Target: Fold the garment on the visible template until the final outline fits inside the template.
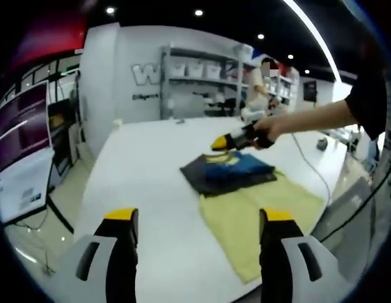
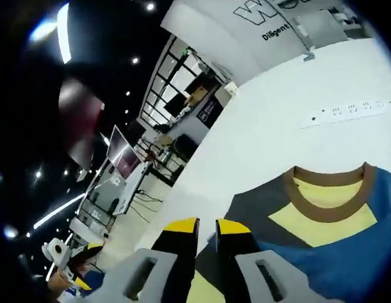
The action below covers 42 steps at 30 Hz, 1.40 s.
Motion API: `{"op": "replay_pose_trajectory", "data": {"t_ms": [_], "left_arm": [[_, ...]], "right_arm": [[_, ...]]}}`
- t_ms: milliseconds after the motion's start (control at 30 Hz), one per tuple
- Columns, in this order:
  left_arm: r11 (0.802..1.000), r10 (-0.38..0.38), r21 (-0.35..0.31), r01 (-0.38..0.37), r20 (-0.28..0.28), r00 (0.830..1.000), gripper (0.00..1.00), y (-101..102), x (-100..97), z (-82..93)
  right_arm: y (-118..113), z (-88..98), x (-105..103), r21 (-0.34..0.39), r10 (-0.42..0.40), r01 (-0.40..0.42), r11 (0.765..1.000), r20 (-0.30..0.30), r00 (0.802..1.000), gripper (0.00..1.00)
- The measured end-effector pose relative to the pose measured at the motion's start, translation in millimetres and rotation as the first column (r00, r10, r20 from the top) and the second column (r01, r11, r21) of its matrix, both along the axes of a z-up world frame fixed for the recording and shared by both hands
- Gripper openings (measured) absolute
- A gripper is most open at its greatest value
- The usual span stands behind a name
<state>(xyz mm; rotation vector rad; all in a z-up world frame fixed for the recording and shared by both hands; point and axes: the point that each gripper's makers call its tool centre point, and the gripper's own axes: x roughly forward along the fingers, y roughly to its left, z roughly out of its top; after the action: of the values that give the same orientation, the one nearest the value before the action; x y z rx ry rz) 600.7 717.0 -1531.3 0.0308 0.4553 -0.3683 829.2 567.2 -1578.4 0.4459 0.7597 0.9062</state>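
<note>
We are looking along the left gripper point(image 1: 198, 224), whose two yellow-tipped jaws are standing wide apart above a white table point(image 1: 139, 164) and holding nothing. Ahead of them a pale yellow template point(image 1: 255, 211) is lying flat on the table. The folded garment point(image 1: 227, 170), dark grey and blue with yellow patches, is resting near the template's far end, partly on it and partly spilling over onto the bare table. A person's hand point(image 1: 266, 131) is reaching in from the right, carrying the right gripper point(image 1: 222, 142), whose yellow tip is hovering just above the garment's far edge.

In the right gripper view we are seeing that gripper's point(image 2: 206, 228) jaws nearly together, with only a narrow gap between the yellow tips. We cannot tell whether any cloth is caught between them. Just beyond them the garment point(image 2: 309, 233) is lying with its brown collar point(image 2: 328, 202) facing up, a yellow panel under the collar and grey and blue panels to the sides. A white power strip point(image 2: 350, 113) is lying farther off on the table point(image 2: 265, 132), well apart from the garment. Shelving point(image 1: 202, 79) is standing behind the table.
</note>
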Motion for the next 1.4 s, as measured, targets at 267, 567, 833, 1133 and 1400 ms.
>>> {"op": "replay_pose_trajectory", "data": {"t_ms": [267,567,833,1133,1400], "left_arm": [[1.000,0.009,-0.003,-0.009,-0.018,1.000,0.71,2.1,-2.1,-6.5],[1.000,-0.002,-0.002,0.002,-0.023,1.000,0.71,0.3,2.5,-7.9],[1.000,-0.008,0.007,0.008,-0.033,0.999,0.71,3.3,3.6,-12.3],[1.000,0.009,0.005,-0.009,-0.050,0.999,0.68,7.0,6.6,-16.4],[0.998,-0.046,0.039,0.048,-0.039,0.998,0.66,1.5,11.7,-12.4]], "right_arm": [[-7.7,-17.5,-3.3,-0.197,0.222,-0.188,0.962,0.164,0.961,0.09],[-22.6,-71.0,-34.7,-0.450,0.487,-0.366,0.815,0.187,0.853,0.14],[-23.5,-94.0,-55.5,-0.522,0.562,-0.404,0.751,0.184,0.807,0.17],[-21.5,-104.2,-45.2,-0.623,0.621,-0.373,0.687,0.238,0.747,0.00],[-16.6,-76.3,-53.0,-0.556,0.542,-0.340,0.758,0.248,0.803,0.00]]}}
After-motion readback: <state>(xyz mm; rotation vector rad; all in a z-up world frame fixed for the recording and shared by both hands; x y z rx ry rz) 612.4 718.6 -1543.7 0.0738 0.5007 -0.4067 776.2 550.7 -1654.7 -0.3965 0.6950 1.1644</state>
